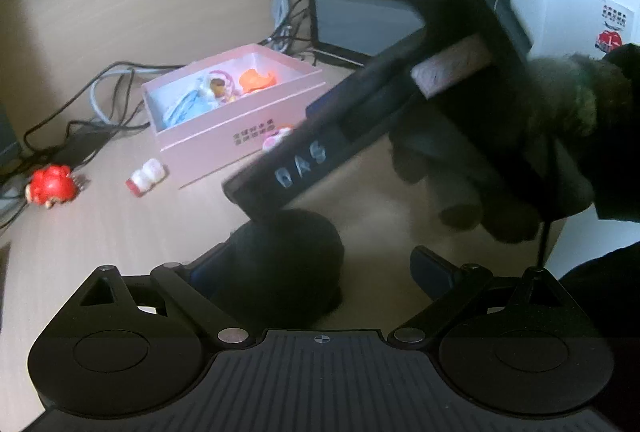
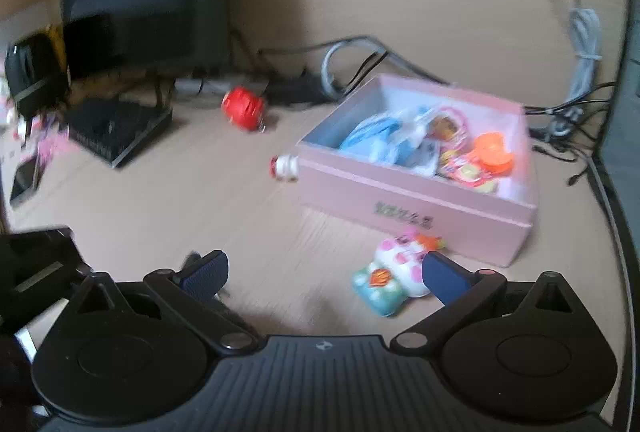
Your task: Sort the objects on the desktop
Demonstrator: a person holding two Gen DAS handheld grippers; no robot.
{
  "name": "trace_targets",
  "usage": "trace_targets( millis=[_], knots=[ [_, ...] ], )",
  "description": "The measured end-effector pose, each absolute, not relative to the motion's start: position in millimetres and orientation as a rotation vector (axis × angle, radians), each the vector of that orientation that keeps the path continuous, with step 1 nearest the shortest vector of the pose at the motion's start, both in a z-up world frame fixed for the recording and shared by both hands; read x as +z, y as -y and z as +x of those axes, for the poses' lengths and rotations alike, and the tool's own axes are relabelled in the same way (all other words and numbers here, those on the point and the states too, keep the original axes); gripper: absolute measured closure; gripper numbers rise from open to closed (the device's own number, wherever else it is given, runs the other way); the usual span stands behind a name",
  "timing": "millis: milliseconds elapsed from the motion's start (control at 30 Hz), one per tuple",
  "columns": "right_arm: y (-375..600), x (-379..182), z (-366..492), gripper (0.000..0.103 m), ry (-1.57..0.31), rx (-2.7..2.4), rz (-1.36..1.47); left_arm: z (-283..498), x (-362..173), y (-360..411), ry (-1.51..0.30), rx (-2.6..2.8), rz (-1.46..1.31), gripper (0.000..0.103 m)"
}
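**Over the desk: both grippers spread, toys partly boxed**

Between the 2 blue-padded fingers of the right gripper (image 2: 325,274) nothing is gripped; the jaws stand wide apart, released. The right finger pad sits just beside a white, pink and teal toy figure (image 2: 390,278) lying on the desk (image 2: 192,200); whether pad and toy touch cannot be told because of blur.

Just beyond that toy stands the open pink box (image 2: 420,200), printed characters on its near wall. Inside lie a blue and white toy (image 2: 384,140), a pink-framed item (image 2: 450,124) and an orange piece (image 2: 494,152). A small white bottle with a red cap (image 2: 285,168) lies on its side against the box's left corner. Farther left and back sits a red round toy (image 2: 244,108), near a tangle of cables (image 2: 352,68). A black ridged slab (image 2: 120,130) lies at far left.

Left wrist view: the left gripper (image 1: 320,272) also has its jaws spread and released. A dark rounded blurred mass (image 1: 288,264) covers most of the left finger; what it is cannot be told. The right gripper's body crosses the frame diagonally (image 1: 360,136), held by a gloved hand (image 1: 500,168) with a fur-trimmed cuff. Beyond it: the pink box (image 1: 208,152), the bottle (image 1: 146,176) left of it, the red toy (image 1: 52,186) farther left. A computer tower (image 1: 352,12) stands at the far side.
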State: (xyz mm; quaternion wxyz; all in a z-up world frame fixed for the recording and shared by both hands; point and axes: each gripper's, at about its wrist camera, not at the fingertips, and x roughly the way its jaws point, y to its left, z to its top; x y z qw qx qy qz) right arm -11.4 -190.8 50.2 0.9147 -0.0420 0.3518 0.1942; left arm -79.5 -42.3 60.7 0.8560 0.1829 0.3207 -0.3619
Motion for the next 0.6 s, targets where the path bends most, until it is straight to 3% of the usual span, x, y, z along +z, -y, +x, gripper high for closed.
trace_targets(
  millis=[400, 600],
  knots=[
    [236, 42, -42, 0.0, -0.764, 0.298, -0.055, -33, 69, 19, -0.912, -0.615, 0.071, 0.003],
    [273, 64, -49, 0.0, -0.684, 0.154, 0.018, -11, 62, 53, -0.917, -0.637, 0.236, 0.003]
  ],
)
